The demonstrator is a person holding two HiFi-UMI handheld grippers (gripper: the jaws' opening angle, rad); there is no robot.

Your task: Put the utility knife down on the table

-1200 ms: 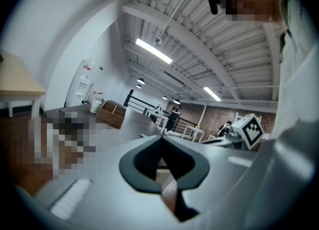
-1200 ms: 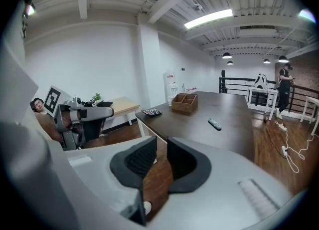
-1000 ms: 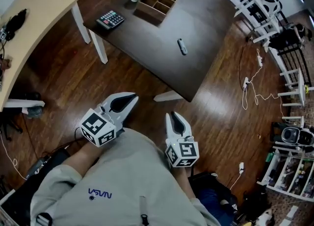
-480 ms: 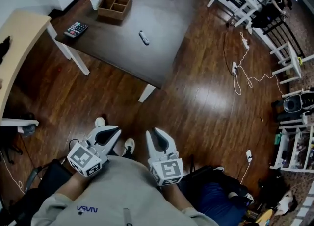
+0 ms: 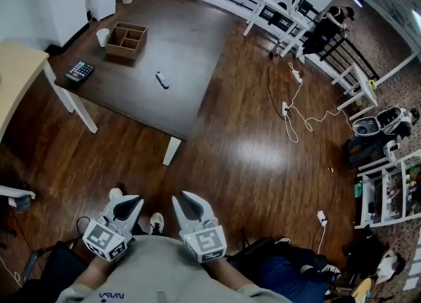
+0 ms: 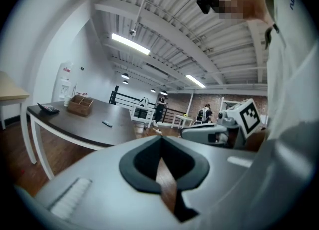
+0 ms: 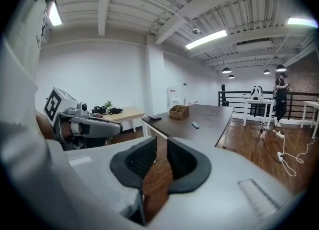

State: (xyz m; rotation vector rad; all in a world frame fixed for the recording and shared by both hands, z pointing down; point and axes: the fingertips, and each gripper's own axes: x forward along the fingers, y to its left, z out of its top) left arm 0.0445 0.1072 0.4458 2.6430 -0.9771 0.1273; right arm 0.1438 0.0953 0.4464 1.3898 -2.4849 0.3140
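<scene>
The utility knife (image 5: 162,80) lies flat on the dark brown table (image 5: 184,65) at the upper left, far from both grippers. It shows as a small grey bar in the left gripper view (image 6: 107,123) and in the right gripper view (image 7: 195,124). My left gripper (image 5: 129,204) is low in the head view, close to the person's body, its jaw tips touching and nothing held (image 6: 160,139). Beside it, my right gripper (image 5: 185,201) has a narrow gap between its pads with nothing in it (image 7: 162,141). Both point toward the table over bare wood floor.
On the table stand a wooden divider box (image 5: 126,40), a white cup (image 5: 102,36) and a calculator (image 5: 79,71). A beige desk (image 5: 13,78) is at the left. White chairs (image 5: 283,12), floor cables (image 5: 296,111) and shelving (image 5: 395,190) are at the right.
The table and knife have drawn away toward the upper left as the person backed off. Both grippers have dropped lower in the head view, still empty.
</scene>
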